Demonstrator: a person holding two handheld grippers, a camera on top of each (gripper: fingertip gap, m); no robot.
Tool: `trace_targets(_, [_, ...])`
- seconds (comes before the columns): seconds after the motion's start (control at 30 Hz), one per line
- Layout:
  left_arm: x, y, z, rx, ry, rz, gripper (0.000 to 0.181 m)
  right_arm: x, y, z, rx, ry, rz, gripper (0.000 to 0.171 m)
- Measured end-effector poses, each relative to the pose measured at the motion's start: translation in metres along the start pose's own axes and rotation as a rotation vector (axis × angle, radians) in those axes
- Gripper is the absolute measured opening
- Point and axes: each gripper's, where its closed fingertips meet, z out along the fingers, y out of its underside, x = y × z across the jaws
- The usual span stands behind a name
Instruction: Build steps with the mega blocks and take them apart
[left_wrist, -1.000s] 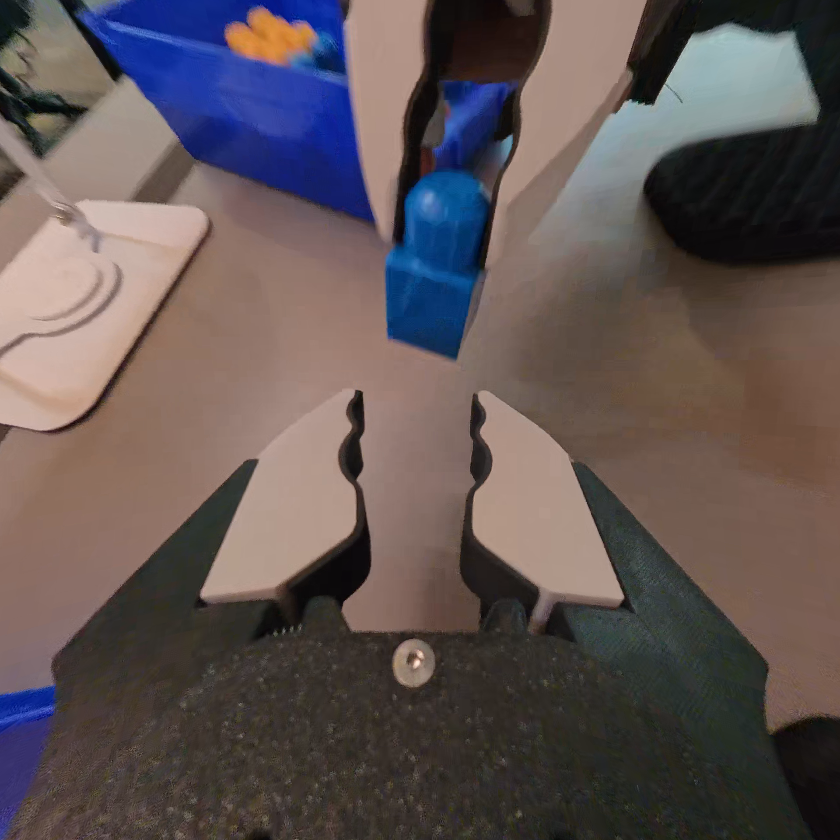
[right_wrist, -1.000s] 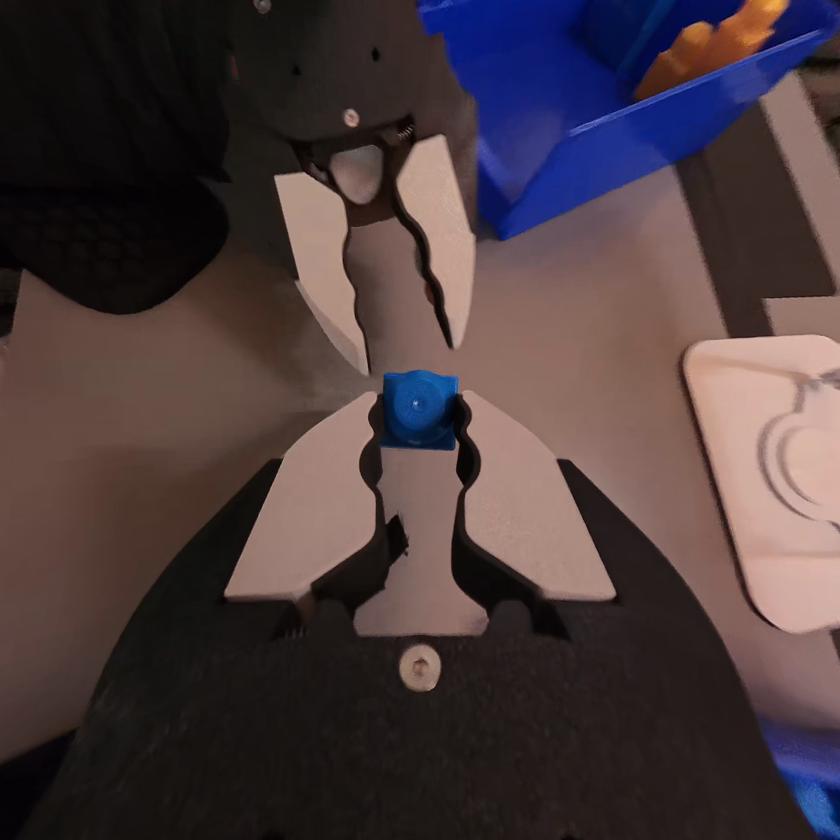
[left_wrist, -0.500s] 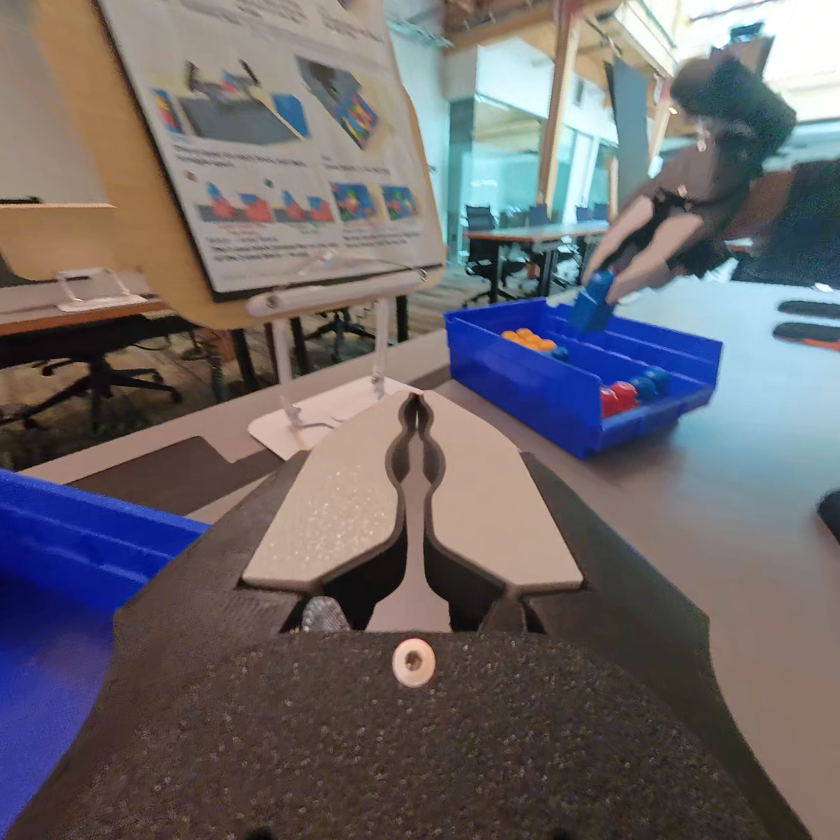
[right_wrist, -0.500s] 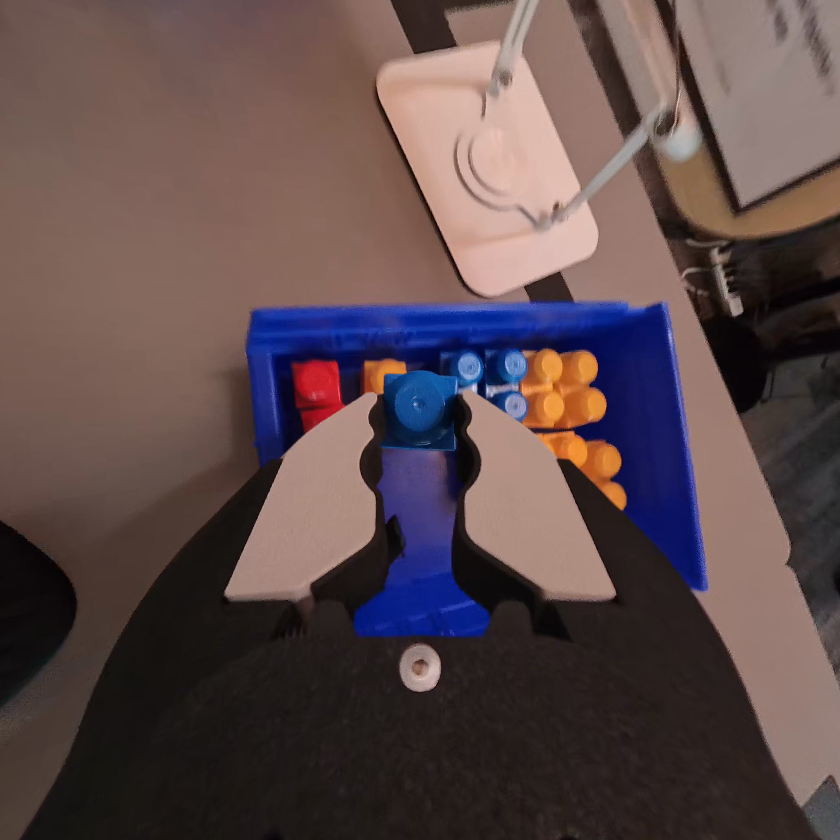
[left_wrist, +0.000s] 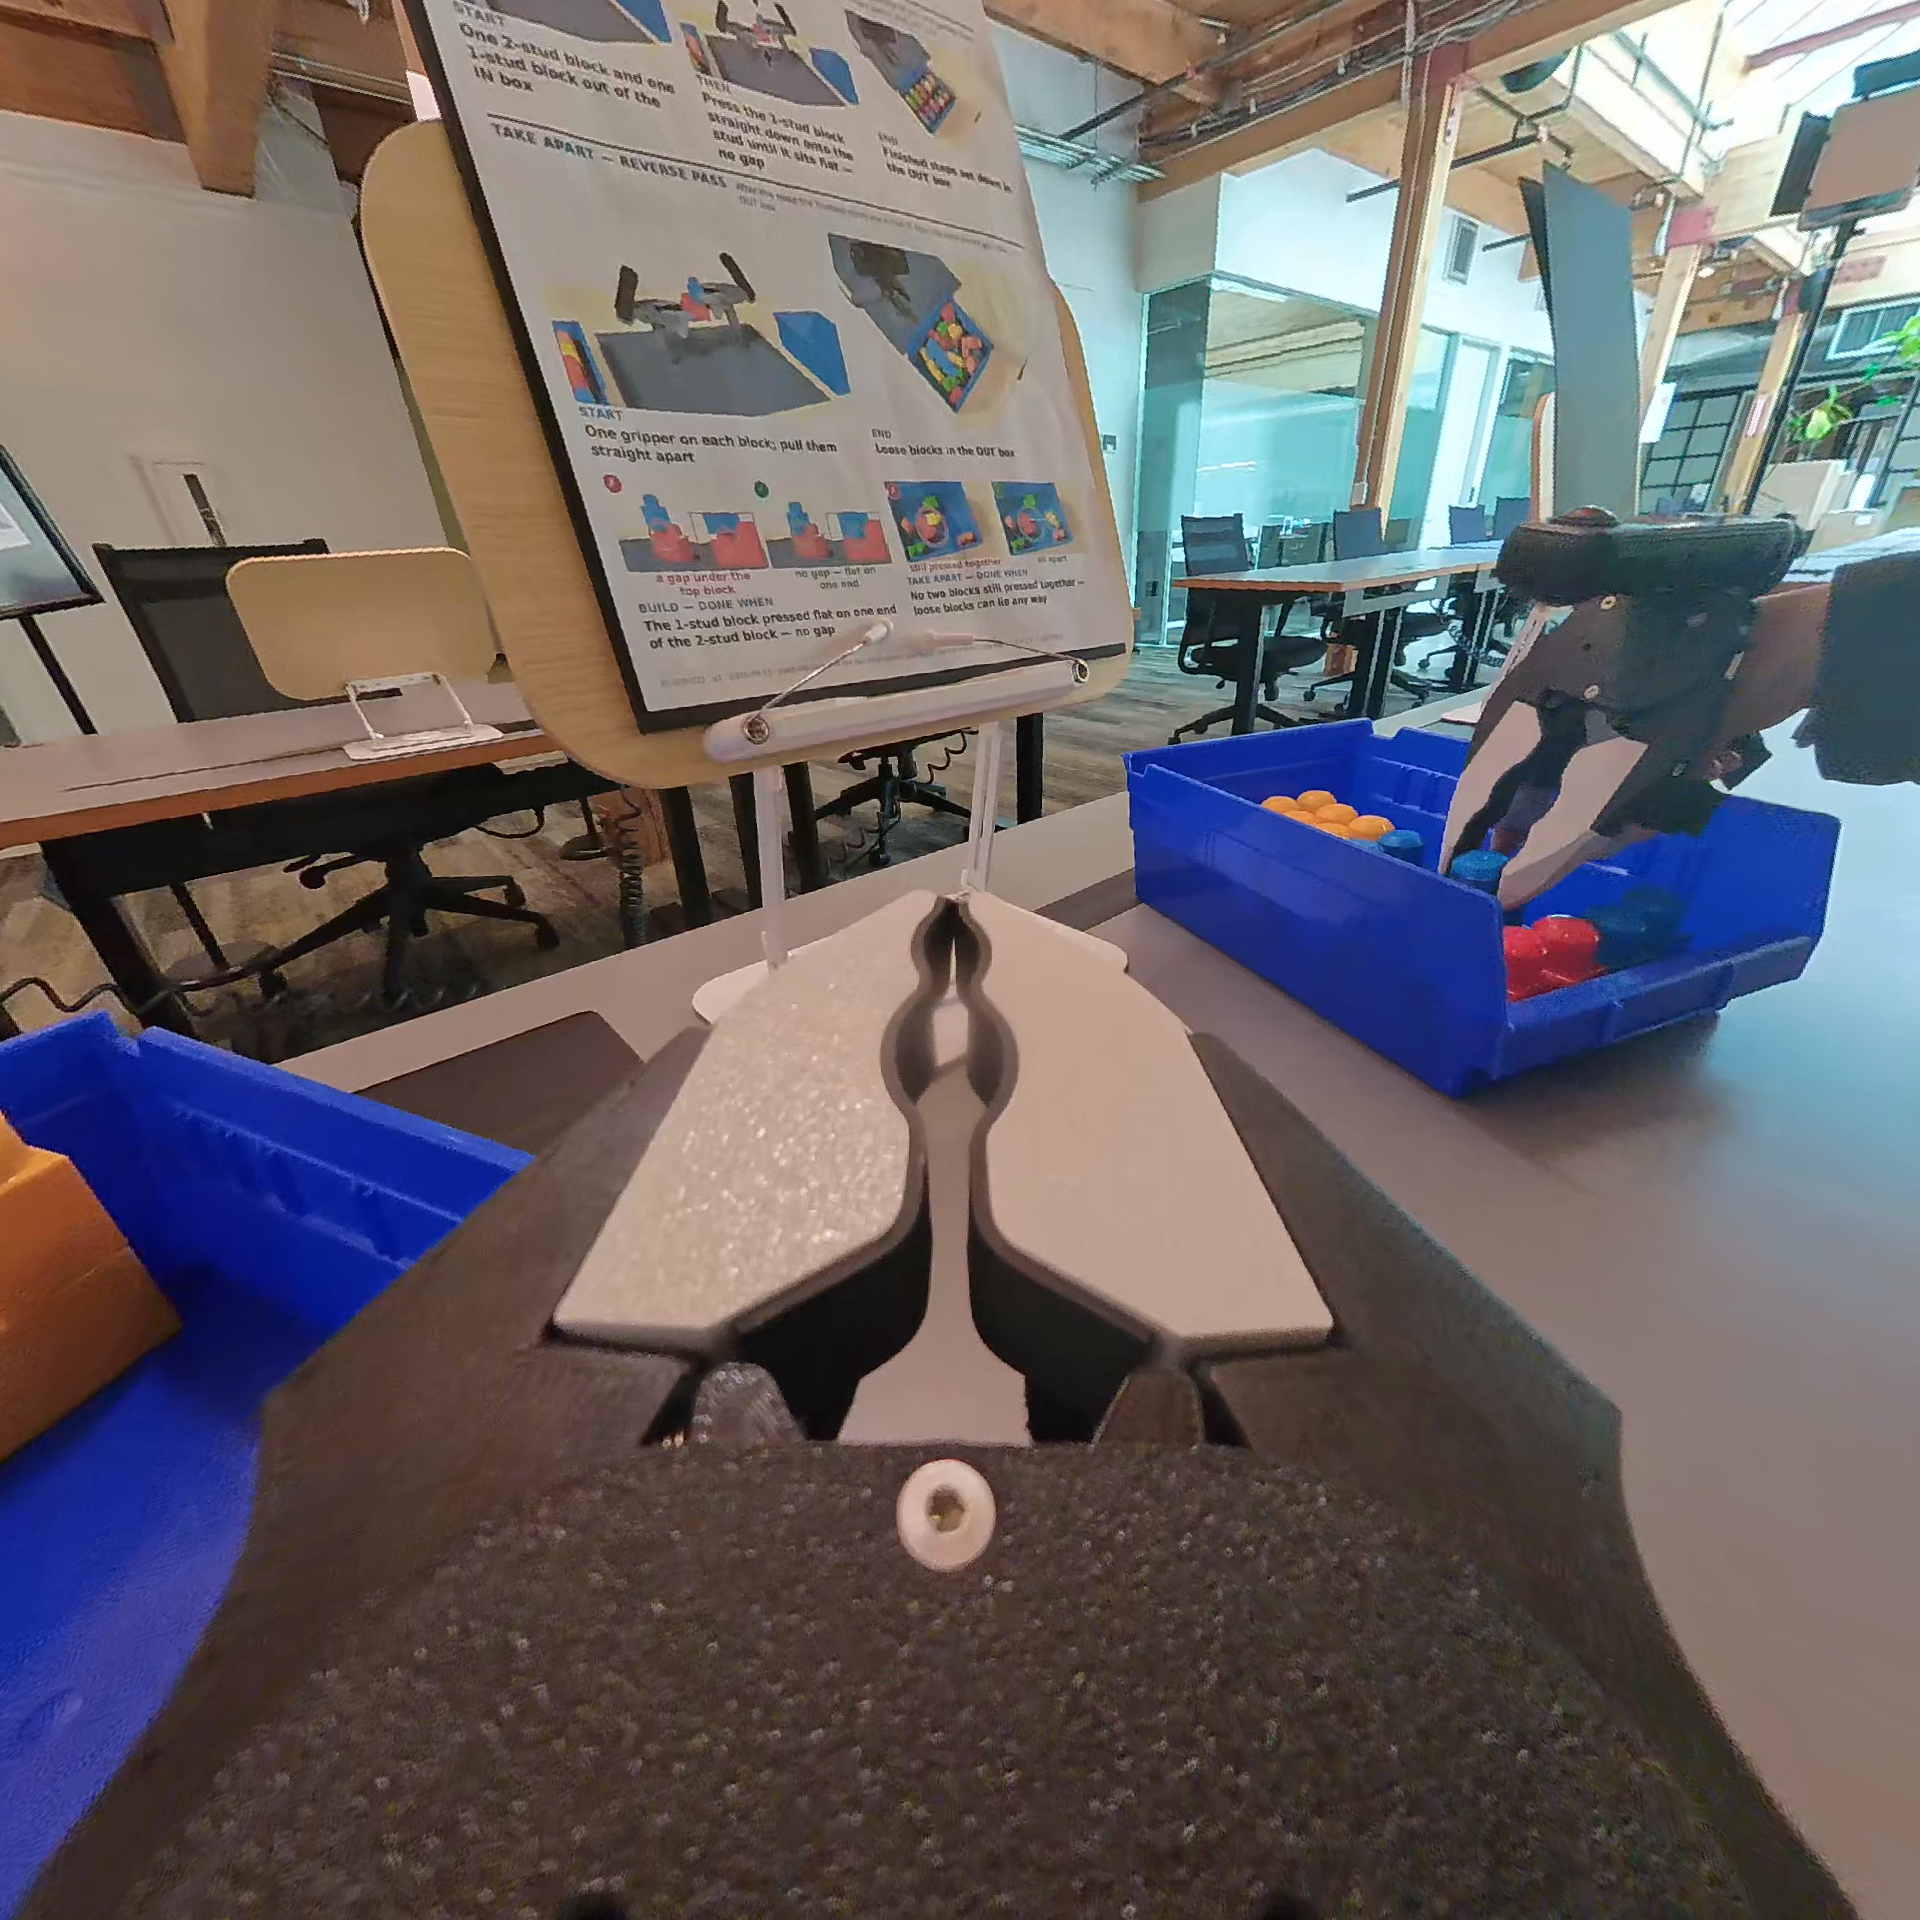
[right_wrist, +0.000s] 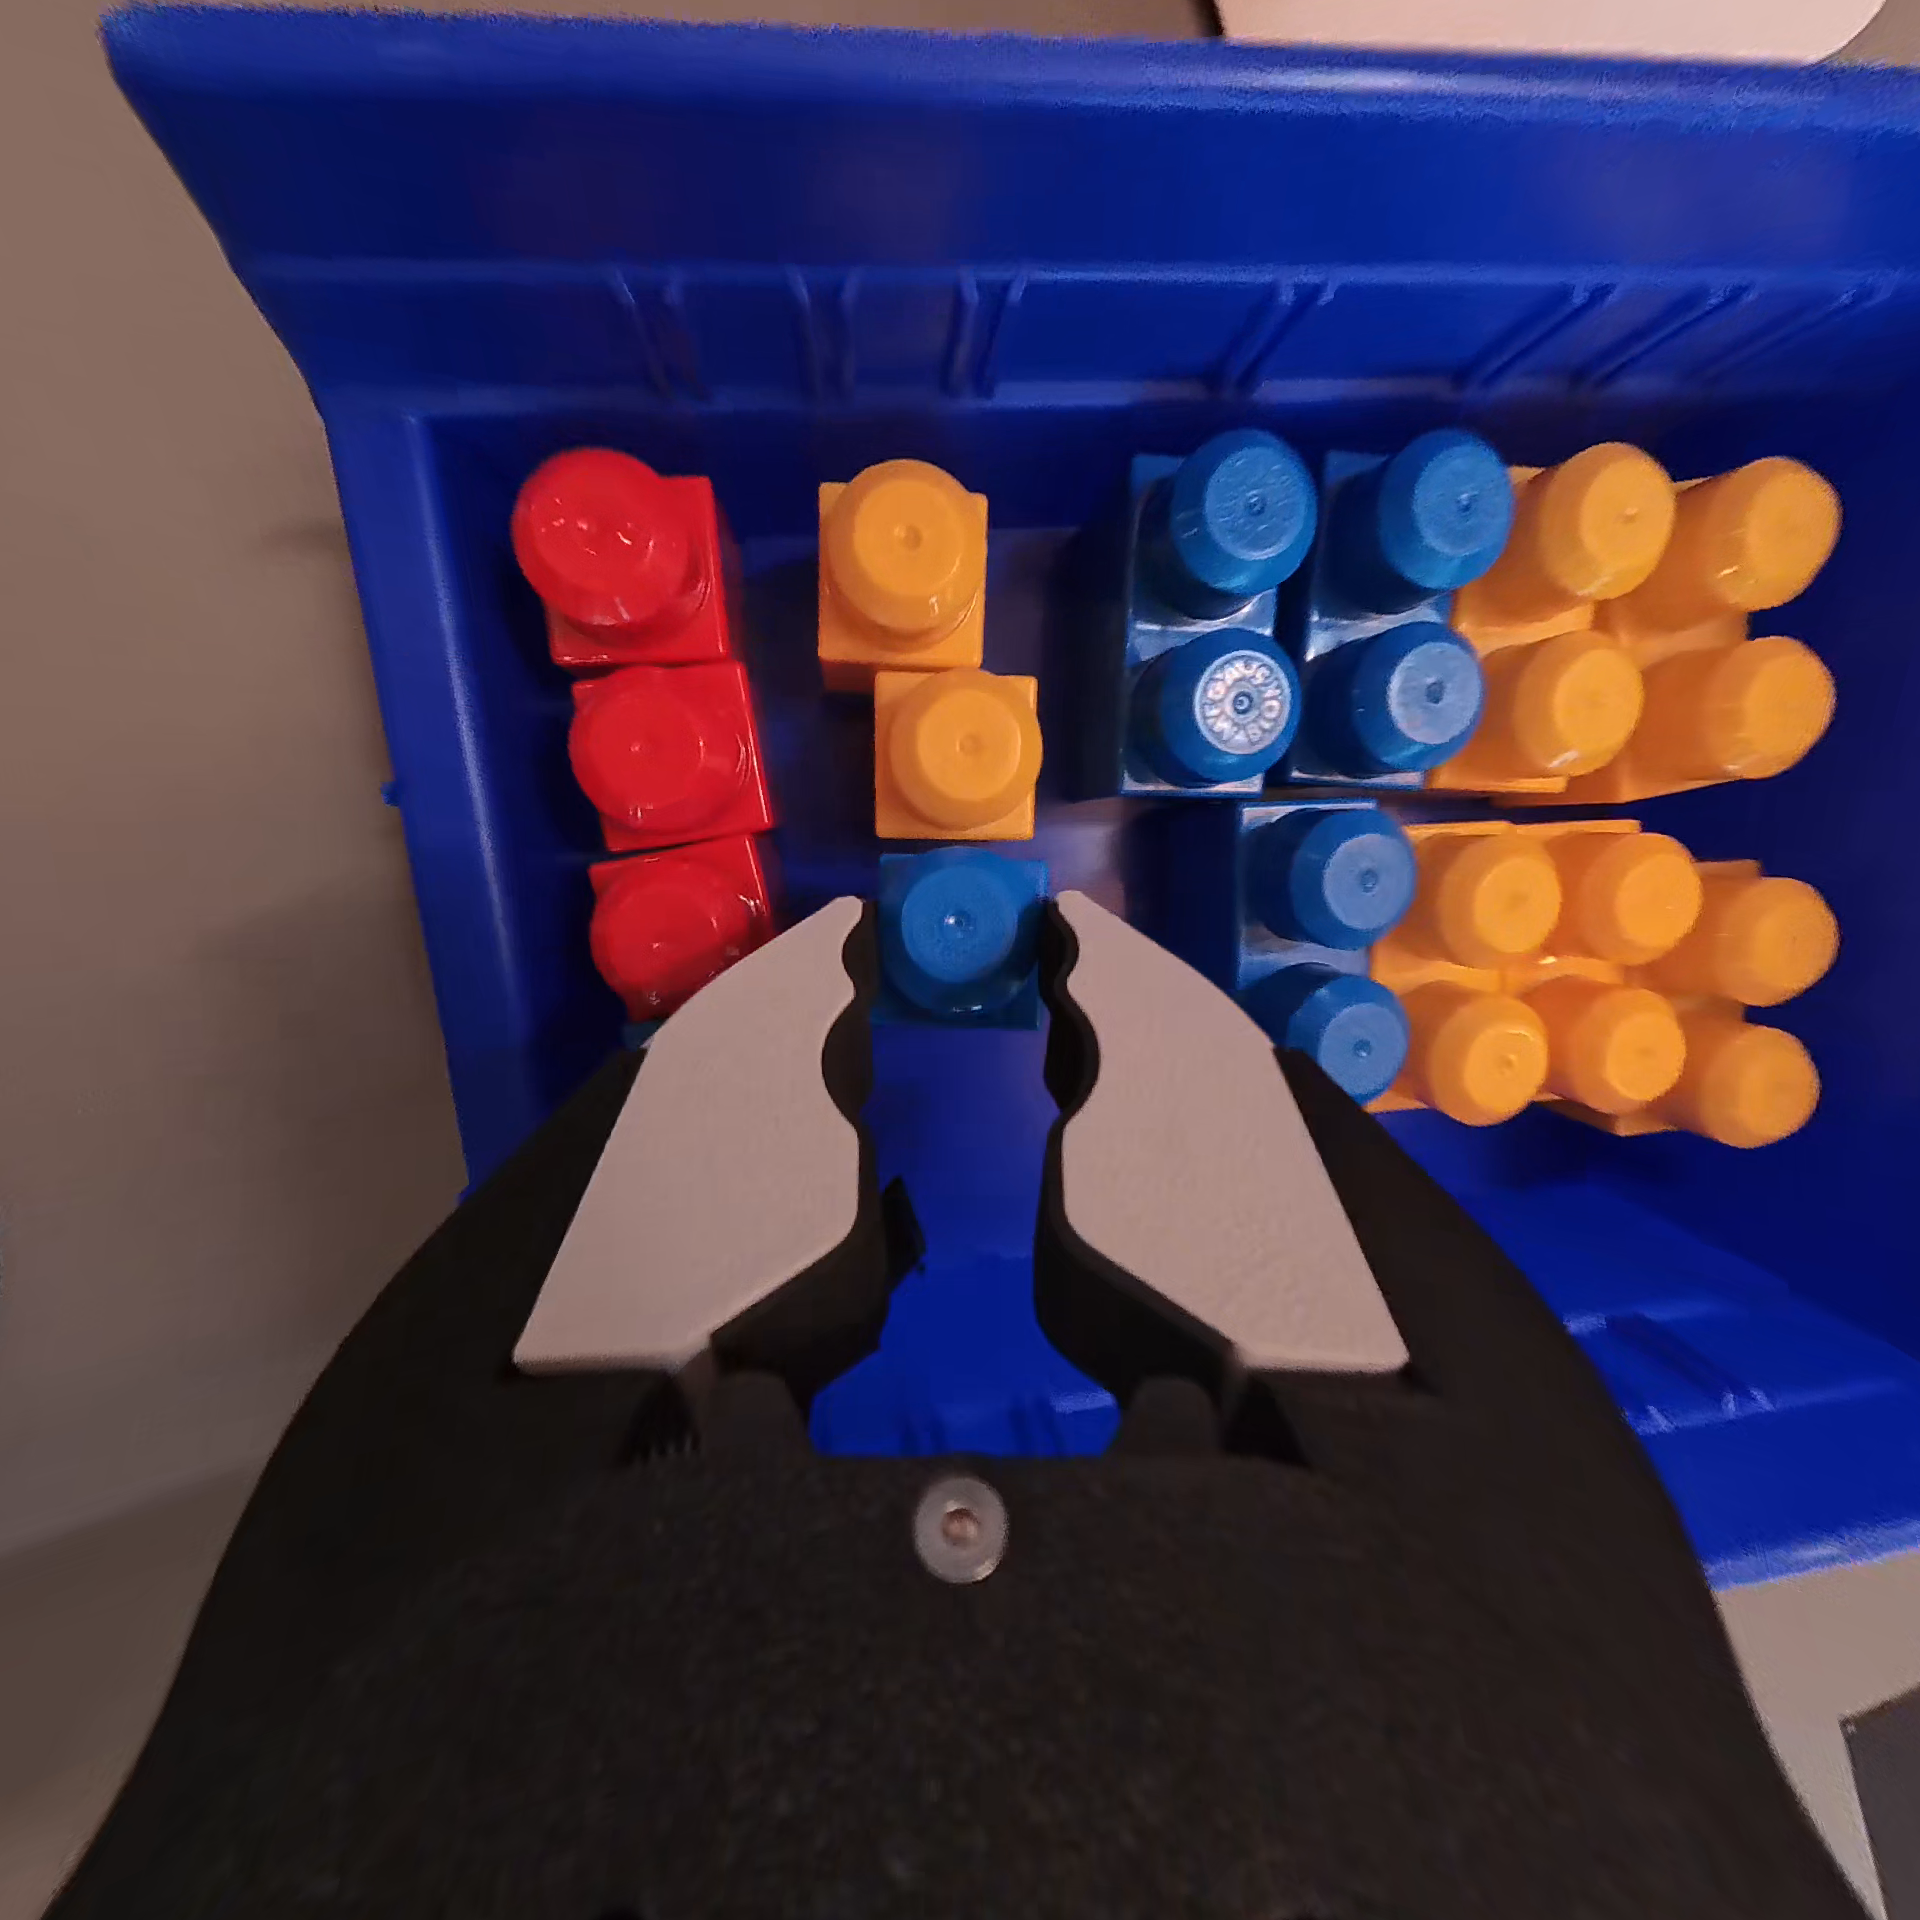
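My right gripper (right_wrist: 958, 914) is shut on a blue one-stud block (right_wrist: 956, 940), stud facing the camera, low inside the right blue bin (right_wrist: 935, 187). The block sits in line below two orange one-stud blocks (right_wrist: 956, 748). Three red one-stud blocks (right_wrist: 665, 748) are to its left, blue two-stud blocks (right_wrist: 1320, 945) and several orange two-stud blocks (right_wrist: 1621, 623) to its right. My left gripper (left_wrist: 951, 920) is shut and empty above the table. In the left wrist view the right gripper (left_wrist: 1496, 862) dips into the right bin (left_wrist: 1351, 935).
A second blue bin (left_wrist: 260, 1132) with an orange block (left_wrist: 62, 1299) lies at my left. An instruction board (left_wrist: 769, 343) on a white stand (left_wrist: 769, 862) stands at the table's far edge between the bins. Grey table (left_wrist: 1662, 1247) stretches to the right.
My right gripper has come down into the right bin with the blue block, which now sits among the other blocks. My left gripper stays shut and has hardly moved.
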Motion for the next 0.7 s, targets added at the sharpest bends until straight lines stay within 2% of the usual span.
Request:
trace_targets(0.37, [0.001,0.003,0.001,-0.012,0.006,0.024,0.0,-0.004,0.007,0.013,-0.062,-0.046,0.039,0.031])
trace_targets(0.5, [0.002,0.004,0.001,-0.015,0.009,0.032,0.0,-0.006,0.017,0.018,-0.138,-0.048,0.036,0.037])
trace_targets(0.7, [0.002,0.006,0.001,-0.021,0.01,0.039,0.0,-0.002,0.009,0.011,-0.11,-0.027,0.039,0.037])
